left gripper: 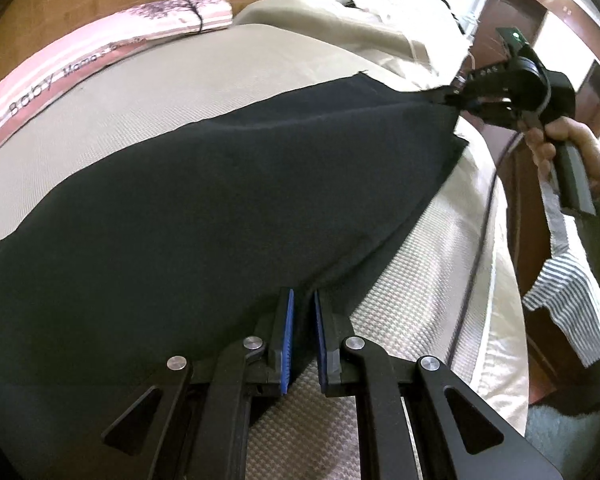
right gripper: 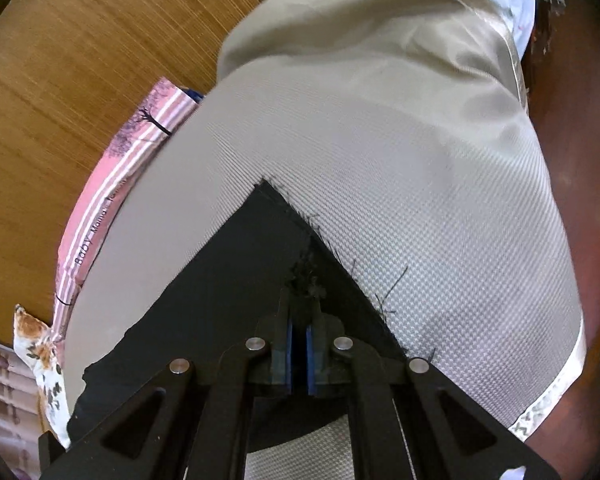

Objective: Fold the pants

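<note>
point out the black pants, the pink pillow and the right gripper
black pants [left gripper: 204, 184]: left wrist view, middle of the spread cloth
pink pillow [left gripper: 60, 68]: left wrist view, its striped side
right gripper [left gripper: 446, 96]: left wrist view, fingertips pinching the pants' edge

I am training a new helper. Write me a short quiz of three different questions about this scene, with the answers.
1. True or false: the right tool is shut on a corner of the black pants.
2. Which thing lies at the far edge of the bed cover: (a) a pink striped pillow, (b) a green towel, (c) a red box?
3. Fill in: the left tool grips the pants at their ____ edge, as its own camera shows.

Key
1. True; it pulls that corner taut.
2. (a), the pink striped pillow.
3. Near; the fabric runs between the blue pads.
</note>
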A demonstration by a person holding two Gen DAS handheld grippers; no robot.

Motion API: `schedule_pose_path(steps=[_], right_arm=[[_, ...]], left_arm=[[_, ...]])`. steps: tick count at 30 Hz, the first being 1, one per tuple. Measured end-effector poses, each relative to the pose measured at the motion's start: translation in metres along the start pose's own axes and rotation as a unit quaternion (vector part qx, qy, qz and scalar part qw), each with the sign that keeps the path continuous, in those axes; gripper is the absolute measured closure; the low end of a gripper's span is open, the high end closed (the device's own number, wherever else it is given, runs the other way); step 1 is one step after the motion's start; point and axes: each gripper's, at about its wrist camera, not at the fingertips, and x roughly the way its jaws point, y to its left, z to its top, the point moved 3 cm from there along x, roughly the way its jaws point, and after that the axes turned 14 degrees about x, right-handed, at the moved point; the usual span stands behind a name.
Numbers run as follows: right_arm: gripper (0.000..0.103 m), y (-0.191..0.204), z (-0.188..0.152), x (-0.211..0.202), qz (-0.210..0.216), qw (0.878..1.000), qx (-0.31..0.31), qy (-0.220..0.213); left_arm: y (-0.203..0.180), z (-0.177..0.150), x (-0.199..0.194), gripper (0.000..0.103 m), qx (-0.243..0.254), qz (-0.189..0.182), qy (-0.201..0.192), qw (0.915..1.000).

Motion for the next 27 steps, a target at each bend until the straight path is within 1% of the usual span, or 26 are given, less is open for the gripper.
schedule_pose_path(steps=[4,5,7,8,9,10,14,16,19,21,22,24,25,27], right_arm=[[0.098,0.0,-0.007,0.007,-0.027,0.999,-0.02,0.005],[0.093,-0.003,-0.007,0.01,-0.027,0.999,-0.018,0.013],[0.086,-0.012,-0.004,0.008,-0.003,1.0,0.017,0.024],[0.077,-0.016,-0.003,0.006,0.006,0.999,0.03,0.029],[0.075,-0.02,-0.002,0.0,0.02,0.998,0.043,0.028],[0.075,-0.021,-0.002,-0.005,0.037,0.998,0.047,0.028],[0.074,-0.02,-0.01,-0.016,0.073,0.995,0.044,0.047],[0.074,-0.018,-0.014,-0.016,0.062,0.996,0.041,0.048],[0.074,-0.012,-0.016,-0.012,0.074,0.994,0.048,0.062],[0.074,-0.002,-0.01,-0.023,0.101,0.993,0.047,0.046],[0.074,0.001,-0.006,-0.029,0.107,0.992,0.05,0.036],[0.074,0.003,0.001,-0.035,0.104,0.993,0.051,0.026],[0.074,0.002,0.003,-0.035,0.093,0.994,0.045,0.024],[0.074,-0.004,0.002,-0.03,0.056,0.997,0.037,0.027]], left_arm=[[0.0,-0.002,-0.001,0.093,0.007,-0.007,-0.001,1.0],[0.001,-0.002,0.001,0.093,0.007,-0.007,0.002,1.0],[0.003,-0.001,0.002,0.093,0.003,-0.008,0.002,1.0],[0.004,0.0,0.003,0.093,0.002,-0.007,0.003,1.0],[0.004,0.0,0.003,0.093,0.002,-0.005,0.004,1.0],[0.004,0.001,0.004,0.093,0.003,-0.004,0.004,1.0],[0.003,0.0,0.006,0.093,0.001,0.001,0.003,1.0],[0.002,0.0,0.006,0.093,0.0,0.003,0.002,1.0],[0.0,-0.001,0.005,0.093,0.0,0.007,0.003,1.0],[-0.001,-0.001,0.005,0.093,0.0,0.009,0.003,1.0],[-0.001,-0.001,0.006,0.093,0.001,0.01,0.003,0.9999],[-0.002,-0.001,0.006,0.093,0.001,0.011,0.004,0.9999],[-0.003,-0.001,0.005,0.093,0.002,0.012,0.004,0.9999],[-0.004,0.0,0.005,0.093,0.004,0.014,0.005,0.9999]])
